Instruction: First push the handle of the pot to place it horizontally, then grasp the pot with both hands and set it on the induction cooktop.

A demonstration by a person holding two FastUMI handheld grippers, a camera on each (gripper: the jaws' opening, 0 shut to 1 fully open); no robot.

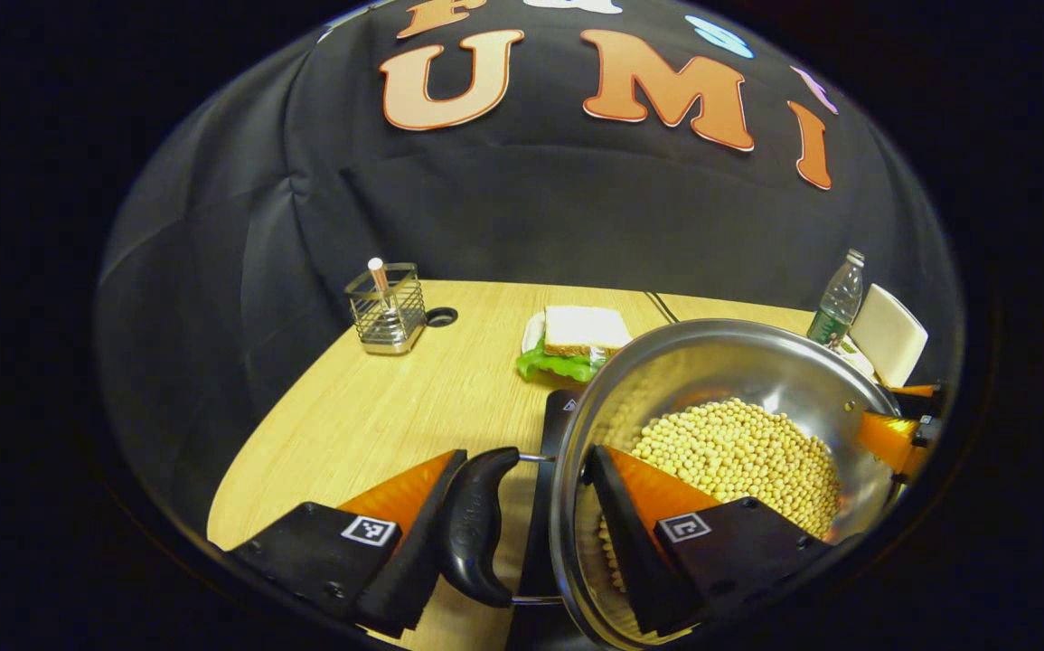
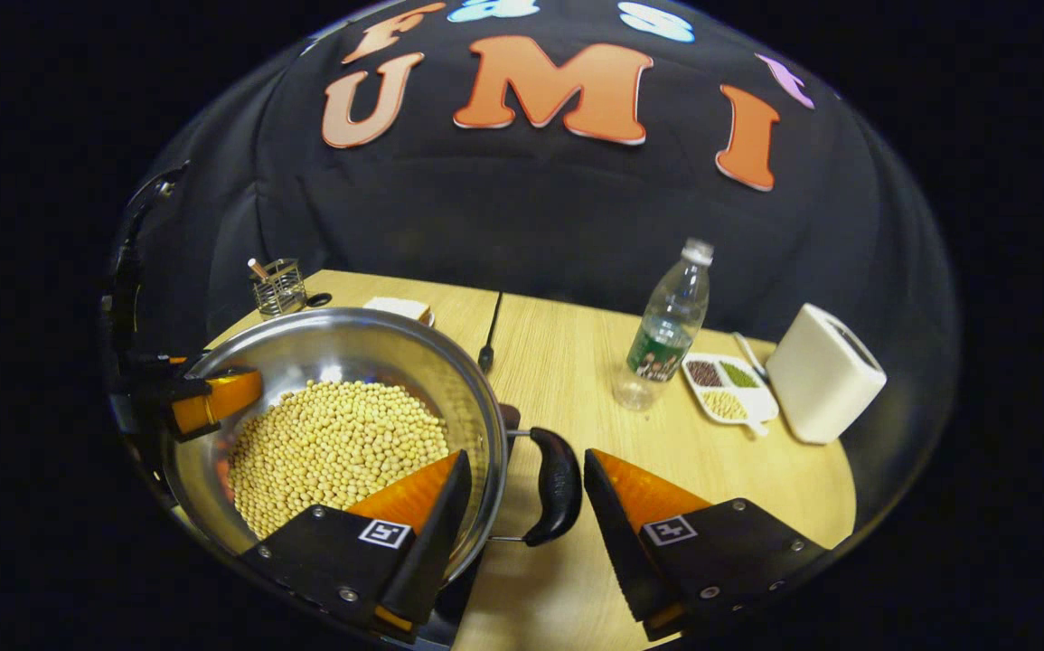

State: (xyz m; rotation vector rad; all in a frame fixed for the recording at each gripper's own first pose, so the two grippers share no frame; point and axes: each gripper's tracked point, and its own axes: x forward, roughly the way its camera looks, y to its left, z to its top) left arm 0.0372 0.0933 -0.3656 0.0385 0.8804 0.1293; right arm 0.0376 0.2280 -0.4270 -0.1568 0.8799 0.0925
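pot straddled at both side handles, over the cooktop, not yet clamped.

left gripper [image 1: 522, 533] stands open, one finger inside the pot [image 1: 720, 434] on the soybeans [image 1: 738, 452], the other outside the left handle [image 1: 476, 524], a gap showing. right gripper [image 2: 522, 515] mirrors it at the right handle [image 2: 553, 484], open too. handles lie level on opposite rims, so the grip axis runs straight across the pot between both hands. induction cooktop [image 1: 558, 407] shows dark directly beneath; seated or hovering cannot be judged.
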